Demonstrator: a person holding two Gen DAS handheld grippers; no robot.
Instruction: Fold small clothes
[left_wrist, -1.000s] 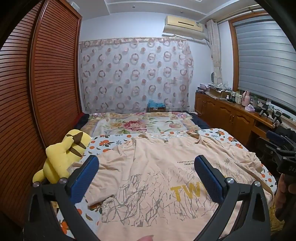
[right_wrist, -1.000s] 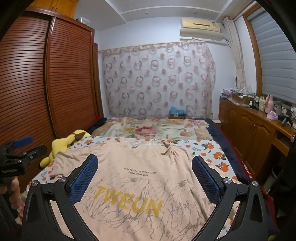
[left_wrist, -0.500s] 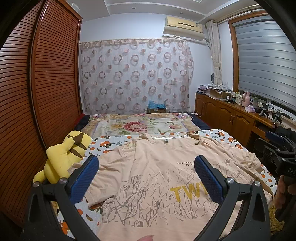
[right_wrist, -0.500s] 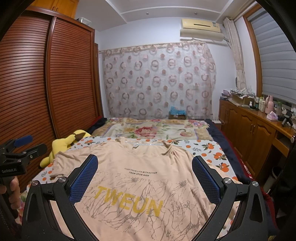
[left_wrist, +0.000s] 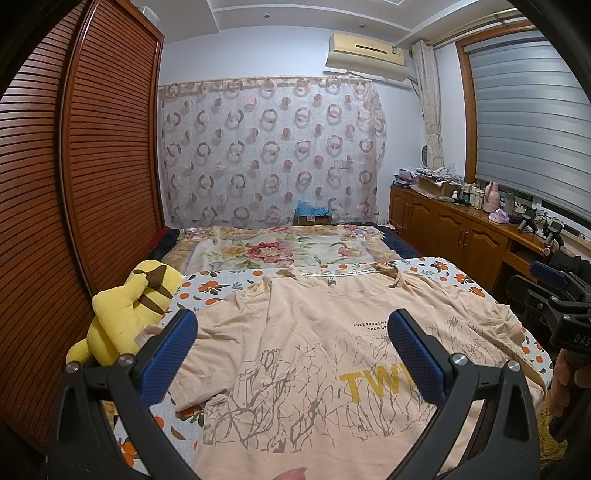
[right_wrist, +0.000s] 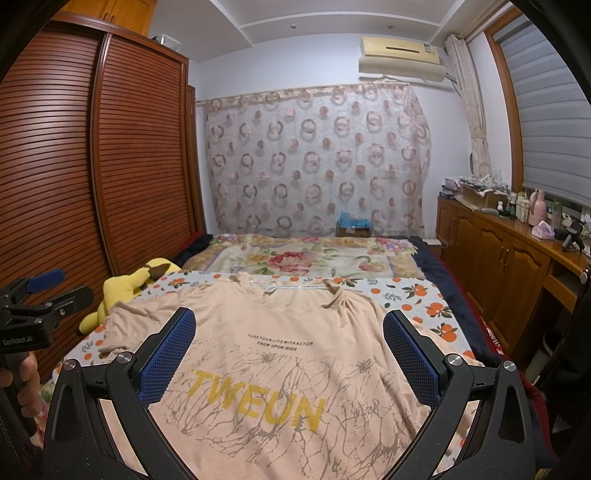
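A peach T-shirt (left_wrist: 314, 332) (right_wrist: 288, 332) with yellow "TWEUN" lettering and a grey branch print lies spread face up on the bed, collar toward the far end. Its left sleeve is rumpled. My left gripper (left_wrist: 291, 332) hovers open above the shirt's left half, nothing between its blue pads (left_wrist: 168, 354). My right gripper (right_wrist: 288, 332) hangs open above the shirt's chest print, also holding nothing. Each gripper shows at the edge of the other's view, held by a hand.
A yellow plush toy (left_wrist: 125, 314) (right_wrist: 125, 288) lies at the bed's left edge beside the slatted wooden wardrobe (left_wrist: 74, 184). A floral blanket (left_wrist: 280, 251) covers the far bed. A wooden cabinet (right_wrist: 509, 266) with bottles runs along the right wall.
Both views have tilted slightly upward; the shirt sits a bit lower in frame. Both grippers stay open and the shirt has not moved.
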